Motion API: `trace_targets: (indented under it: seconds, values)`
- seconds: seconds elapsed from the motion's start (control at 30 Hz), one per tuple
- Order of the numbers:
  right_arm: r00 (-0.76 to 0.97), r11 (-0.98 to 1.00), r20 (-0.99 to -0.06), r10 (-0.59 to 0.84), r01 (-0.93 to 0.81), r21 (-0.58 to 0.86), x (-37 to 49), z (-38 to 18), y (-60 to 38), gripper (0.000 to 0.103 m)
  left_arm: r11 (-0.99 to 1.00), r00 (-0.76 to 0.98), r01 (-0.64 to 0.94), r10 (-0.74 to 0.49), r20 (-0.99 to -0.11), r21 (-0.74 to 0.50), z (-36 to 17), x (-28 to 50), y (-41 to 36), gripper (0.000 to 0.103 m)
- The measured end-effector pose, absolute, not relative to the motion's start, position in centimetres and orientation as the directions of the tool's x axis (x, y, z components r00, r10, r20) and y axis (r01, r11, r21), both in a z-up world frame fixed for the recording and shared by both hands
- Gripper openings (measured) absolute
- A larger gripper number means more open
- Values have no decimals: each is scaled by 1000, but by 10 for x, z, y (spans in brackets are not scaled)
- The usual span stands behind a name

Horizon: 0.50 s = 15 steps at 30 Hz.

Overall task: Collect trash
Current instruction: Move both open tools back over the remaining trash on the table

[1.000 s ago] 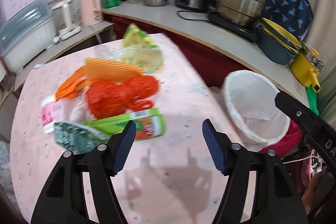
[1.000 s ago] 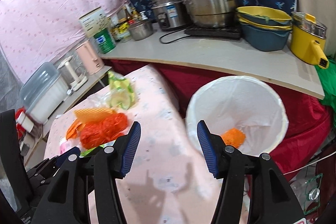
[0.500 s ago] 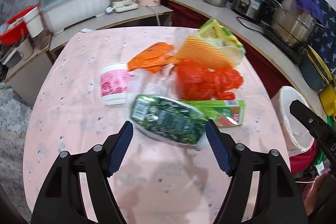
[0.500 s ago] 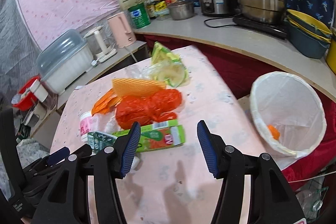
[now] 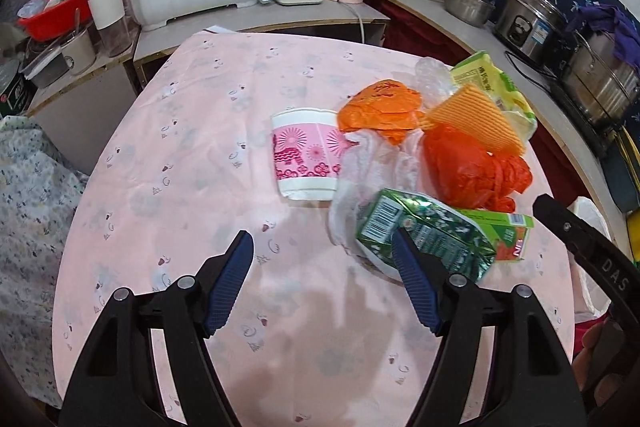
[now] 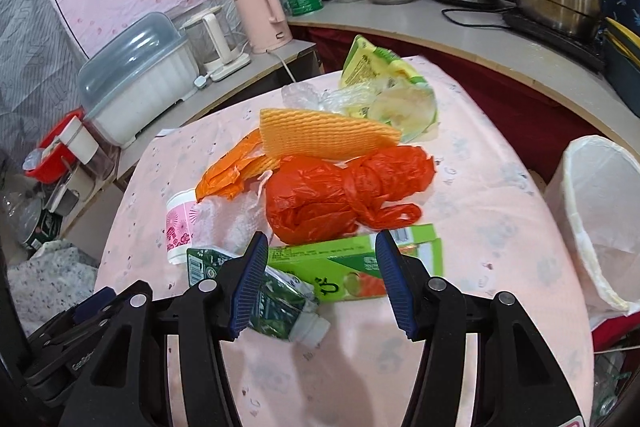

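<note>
Both open, empty grippers, left (image 5: 322,269) and right (image 6: 322,269), have swung from the bin (image 6: 600,219) toward the table's trash.

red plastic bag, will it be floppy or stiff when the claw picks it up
Probably floppy: the red plastic bag is crumpled and knotted, with a loose loop hanging out. Likely light, as thin film. It may snag the green carton it touches.

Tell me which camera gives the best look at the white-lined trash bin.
The right wrist view: the white-lined trash bin stands beside the table, its rim and liner plainly in sight. The left wrist view catches only a sliver of the liner behind the other gripper's black arm.
</note>
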State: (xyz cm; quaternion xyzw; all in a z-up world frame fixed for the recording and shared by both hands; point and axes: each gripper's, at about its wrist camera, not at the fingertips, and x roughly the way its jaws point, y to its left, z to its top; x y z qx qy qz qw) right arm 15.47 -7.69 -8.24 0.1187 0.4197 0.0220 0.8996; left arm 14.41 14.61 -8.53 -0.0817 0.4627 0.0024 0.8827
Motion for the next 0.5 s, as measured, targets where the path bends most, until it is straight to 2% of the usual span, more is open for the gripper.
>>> trace_targets:
  seconds: [0.37, 0.43, 0.5]
  values:
    - [595, 981, -794, 129, 42, 191, 209, -122, -44, 54, 985, 535, -82, -86, -841, -153, -109, 174, 154, 68]
    - [582, 981, -803, 126, 47, 188, 216, -130, -42, 51, 984, 528, -78, -94, -844, -158, -112, 179, 153, 68]
    - [569, 982, -813, 127, 46, 186, 221, -138, -41, 34, 984, 522, -72, -101, -847, -161, -114, 185, 152, 68]
